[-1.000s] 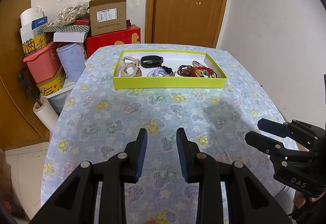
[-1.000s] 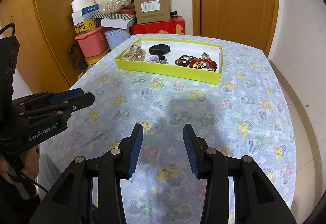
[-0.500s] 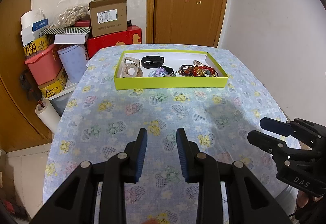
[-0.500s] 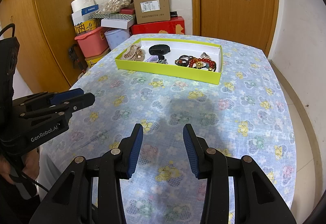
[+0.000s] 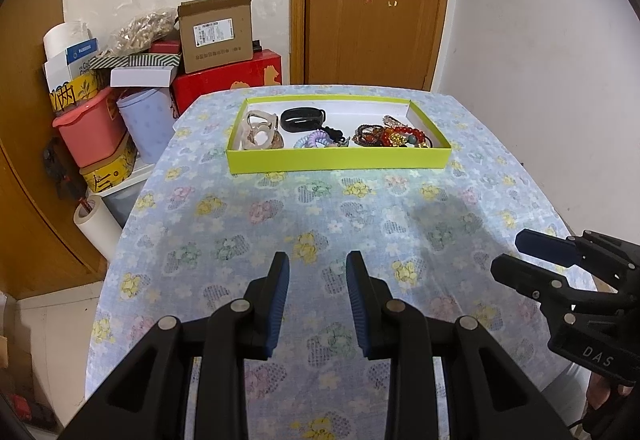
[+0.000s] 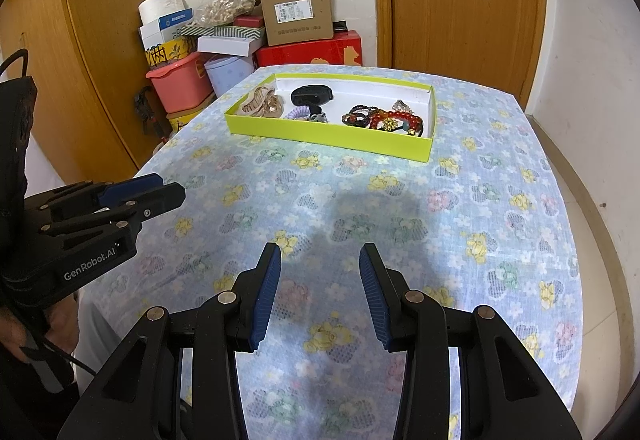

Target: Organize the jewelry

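Observation:
A lime-green tray (image 5: 340, 161) (image 6: 320, 132) sits at the far end of the floral table. It holds beige hair claws (image 5: 259, 130) (image 6: 260, 102), a black band (image 5: 302, 118) (image 6: 311, 95), a purple coil tie (image 5: 313, 139) and red and dark bead bracelets (image 5: 394, 136) (image 6: 384, 119). My left gripper (image 5: 318, 264) is open and empty over the near table; it also shows in the right wrist view (image 6: 160, 188). My right gripper (image 6: 320, 254) is open and empty, seen from the left wrist view (image 5: 516, 256) too. Both are well short of the tray.
The floral tablecloth (image 5: 320, 216) covers a rounded table. Stacked boxes, a pink tub (image 5: 90, 130) and paper rolls crowd the floor at far left. A wooden door (image 5: 372, 8) is behind. A white wall runs along the right.
Both grippers stay open and empty; the left view has drawn back slightly from the tray. Nothing in the tray has moved.

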`<action>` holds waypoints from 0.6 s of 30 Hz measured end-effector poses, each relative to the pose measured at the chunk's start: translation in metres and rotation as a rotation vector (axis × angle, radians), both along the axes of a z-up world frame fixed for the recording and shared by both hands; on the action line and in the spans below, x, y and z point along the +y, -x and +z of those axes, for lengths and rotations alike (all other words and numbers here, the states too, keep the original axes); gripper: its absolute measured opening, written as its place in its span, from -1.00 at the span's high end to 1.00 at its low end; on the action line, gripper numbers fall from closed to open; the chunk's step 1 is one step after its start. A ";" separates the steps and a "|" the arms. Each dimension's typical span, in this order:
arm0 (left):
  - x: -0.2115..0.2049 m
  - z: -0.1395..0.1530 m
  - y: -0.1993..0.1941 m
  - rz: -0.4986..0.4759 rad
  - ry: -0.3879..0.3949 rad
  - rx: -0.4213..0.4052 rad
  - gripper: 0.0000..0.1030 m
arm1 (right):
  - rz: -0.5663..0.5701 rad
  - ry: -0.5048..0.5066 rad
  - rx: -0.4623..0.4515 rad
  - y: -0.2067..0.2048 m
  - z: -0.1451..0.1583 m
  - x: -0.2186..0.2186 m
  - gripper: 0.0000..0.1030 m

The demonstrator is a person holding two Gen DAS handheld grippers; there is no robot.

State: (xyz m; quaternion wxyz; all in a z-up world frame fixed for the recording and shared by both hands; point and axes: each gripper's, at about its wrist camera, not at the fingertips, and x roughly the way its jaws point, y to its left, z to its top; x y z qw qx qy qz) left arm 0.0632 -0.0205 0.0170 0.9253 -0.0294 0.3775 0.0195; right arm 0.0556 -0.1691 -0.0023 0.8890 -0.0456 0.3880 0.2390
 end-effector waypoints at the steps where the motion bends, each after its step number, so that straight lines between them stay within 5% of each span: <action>1: 0.000 0.000 0.000 0.000 -0.002 0.000 0.40 | 0.000 0.000 0.000 0.001 -0.001 0.000 0.19; 18: -0.001 -0.007 -0.002 0.008 -0.006 0.014 0.40 | -0.010 -0.009 0.006 0.003 -0.002 -0.007 0.19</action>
